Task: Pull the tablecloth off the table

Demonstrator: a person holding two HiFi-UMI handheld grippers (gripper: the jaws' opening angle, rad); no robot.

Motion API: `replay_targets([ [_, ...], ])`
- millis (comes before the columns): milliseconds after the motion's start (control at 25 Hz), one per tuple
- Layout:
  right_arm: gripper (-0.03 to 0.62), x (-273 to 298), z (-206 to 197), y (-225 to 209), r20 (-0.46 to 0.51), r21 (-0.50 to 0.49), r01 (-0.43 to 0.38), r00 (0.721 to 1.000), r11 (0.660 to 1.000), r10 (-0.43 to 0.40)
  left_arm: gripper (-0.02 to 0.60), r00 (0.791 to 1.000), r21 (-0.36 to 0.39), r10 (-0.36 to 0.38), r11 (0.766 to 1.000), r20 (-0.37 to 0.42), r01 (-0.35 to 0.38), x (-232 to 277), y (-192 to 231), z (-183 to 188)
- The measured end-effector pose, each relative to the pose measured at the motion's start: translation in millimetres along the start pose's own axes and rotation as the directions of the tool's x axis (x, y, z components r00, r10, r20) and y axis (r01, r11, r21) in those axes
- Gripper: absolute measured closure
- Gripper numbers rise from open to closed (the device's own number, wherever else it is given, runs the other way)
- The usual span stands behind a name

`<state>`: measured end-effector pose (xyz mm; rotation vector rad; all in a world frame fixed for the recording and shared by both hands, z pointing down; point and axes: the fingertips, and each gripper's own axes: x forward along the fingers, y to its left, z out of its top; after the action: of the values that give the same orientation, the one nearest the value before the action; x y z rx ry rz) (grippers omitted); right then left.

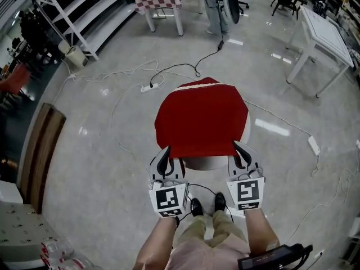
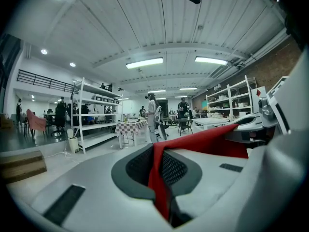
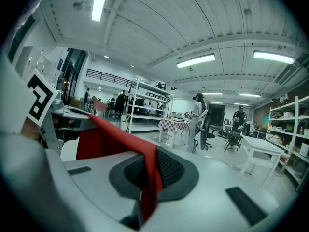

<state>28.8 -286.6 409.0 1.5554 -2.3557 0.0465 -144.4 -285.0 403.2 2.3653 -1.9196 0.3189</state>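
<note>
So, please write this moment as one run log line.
left tool: shut on tablecloth | right tool: shut on tablecloth | table: mostly covered

Workshop hall: shelving racks, white tables.

Left gripper and right gripper are pointing forward side by side, nearly level, jaws of each clamping the tablecloth edge; both forearms are reaching parallel

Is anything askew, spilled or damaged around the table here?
Only the red tablecloth sits askew. Its near corners are pinched in the left gripper and right gripper, leaving the white table bare along its near rim. That fits the pull; nothing looks spilled or damaged.
</note>
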Motion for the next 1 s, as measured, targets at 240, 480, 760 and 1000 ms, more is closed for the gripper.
replay_targets([
  [240, 0.569, -8.0, 4.8, 7.3, 0.005, 0.003, 0.016, 1.0, 1.0, -0.016, 0.548, 1.0, -0.002, -0.012, 1.0, 0.009, 0.012, -9.7, 3.6, 5.1],
  [480, 0.569, -16.1, 4.6, 18.1, 0.005, 0.007, 0.038, 0.999, 0.999, -0.038, 0.548, 0.999, 0.001, -0.034, 0.999, 0.017, 0.034, -20.7, 8.5, 5.1],
  [760, 0.569, -21.0, 8.4, 15.9, 0.015, 0.01, 0.06, 0.998, 0.998, -0.06, 0.548, 0.999, -0.008, -0.052, 0.999, 0.007, 0.052, -23.3, 6.3, 5.9],
  [1000, 0.569, -28.9, 13.9, 19.6, 0.027, 0.011, 0.076, 0.997, 0.997, -0.076, 0.548, 0.997, -0.013, -0.064, 0.998, 0.044, 0.065, -31.4, 6.6, 15.6],
])
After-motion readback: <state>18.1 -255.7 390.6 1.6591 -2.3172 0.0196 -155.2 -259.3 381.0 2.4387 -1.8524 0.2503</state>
